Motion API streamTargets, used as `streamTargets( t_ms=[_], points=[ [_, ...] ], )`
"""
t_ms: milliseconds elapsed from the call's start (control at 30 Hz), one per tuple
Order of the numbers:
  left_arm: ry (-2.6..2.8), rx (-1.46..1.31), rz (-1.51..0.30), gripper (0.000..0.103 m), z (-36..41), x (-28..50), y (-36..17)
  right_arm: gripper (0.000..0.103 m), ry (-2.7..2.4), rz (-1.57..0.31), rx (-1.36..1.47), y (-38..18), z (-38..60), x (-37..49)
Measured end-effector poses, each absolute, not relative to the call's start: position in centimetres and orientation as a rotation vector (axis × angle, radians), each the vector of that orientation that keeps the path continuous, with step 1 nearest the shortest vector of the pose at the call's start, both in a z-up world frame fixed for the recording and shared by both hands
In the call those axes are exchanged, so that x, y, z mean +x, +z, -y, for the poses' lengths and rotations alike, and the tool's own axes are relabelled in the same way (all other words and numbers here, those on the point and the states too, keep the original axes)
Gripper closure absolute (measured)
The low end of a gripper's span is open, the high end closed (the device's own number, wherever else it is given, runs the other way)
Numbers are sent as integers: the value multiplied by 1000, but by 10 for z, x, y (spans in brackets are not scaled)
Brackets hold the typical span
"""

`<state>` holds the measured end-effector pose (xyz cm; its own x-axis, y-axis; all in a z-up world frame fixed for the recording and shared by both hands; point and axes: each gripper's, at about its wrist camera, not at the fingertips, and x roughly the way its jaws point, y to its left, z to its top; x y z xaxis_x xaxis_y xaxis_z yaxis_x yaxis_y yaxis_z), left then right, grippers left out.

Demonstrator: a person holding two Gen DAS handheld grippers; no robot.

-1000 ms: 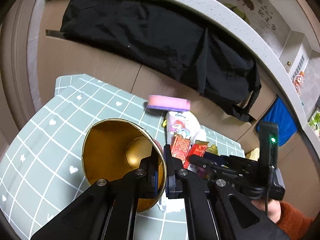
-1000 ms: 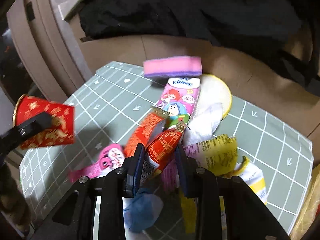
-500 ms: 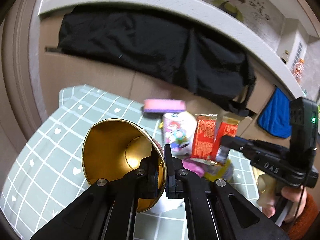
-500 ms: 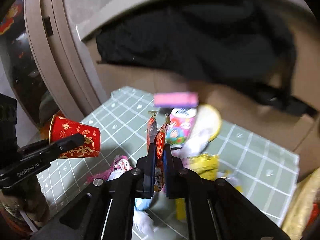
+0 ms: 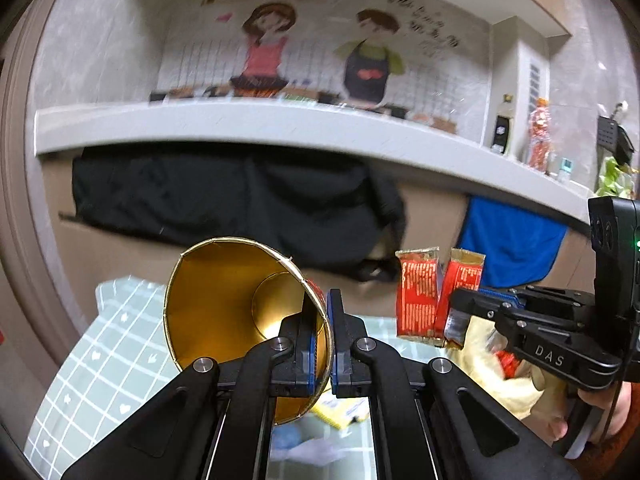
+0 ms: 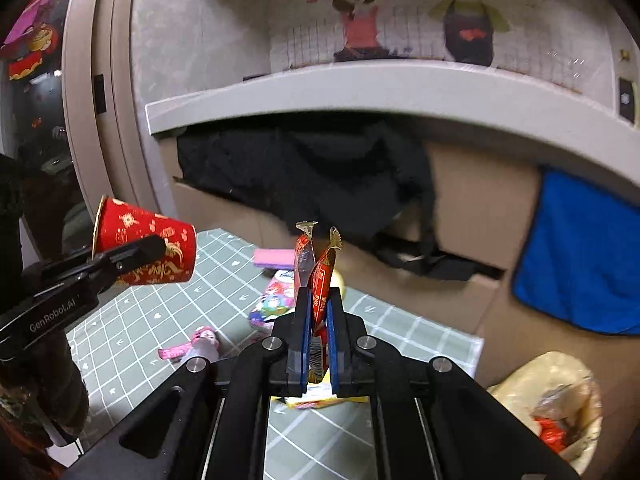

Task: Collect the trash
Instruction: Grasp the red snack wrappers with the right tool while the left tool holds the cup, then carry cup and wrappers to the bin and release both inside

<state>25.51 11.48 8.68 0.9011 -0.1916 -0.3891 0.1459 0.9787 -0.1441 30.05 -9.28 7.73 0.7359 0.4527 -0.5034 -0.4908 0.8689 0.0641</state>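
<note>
My left gripper (image 5: 323, 340) is shut on the rim of a red paper cup with a gold inside (image 5: 228, 300), held in the air; from the right wrist view the cup (image 6: 148, 248) shows its red patterned side. My right gripper (image 6: 318, 344) is shut on red snack wrappers (image 6: 318, 280), lifted above the table; they also show in the left wrist view (image 5: 436, 292). More trash lies on the green checked tablecloth (image 6: 140, 320): a pink wrapper (image 6: 196, 344), a colourful pouch (image 6: 276, 300) and a yellow wrapper (image 6: 316, 400).
A yellowish trash bag (image 6: 556, 400) with red trash inside hangs open at the lower right, beside the table. A pink sponge (image 6: 274, 258) lies at the table's far edge. Behind are cardboard boxes (image 6: 472, 208), a black cloth (image 6: 304, 176), a blue cloth (image 6: 580, 256) and a grey counter.
My right gripper closed on the red wrappers and lifted them off the pile, up and to the right. Both grippers have risen and tilted up; the cup stays held.
</note>
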Motion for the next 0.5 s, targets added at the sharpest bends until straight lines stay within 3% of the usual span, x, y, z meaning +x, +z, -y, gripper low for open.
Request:
streamTargets(
  t_ms=[500],
  points=[
    [-321,7,-297,99,9,233,130,97,354,-410,-70,110,204,255]
  ],
)
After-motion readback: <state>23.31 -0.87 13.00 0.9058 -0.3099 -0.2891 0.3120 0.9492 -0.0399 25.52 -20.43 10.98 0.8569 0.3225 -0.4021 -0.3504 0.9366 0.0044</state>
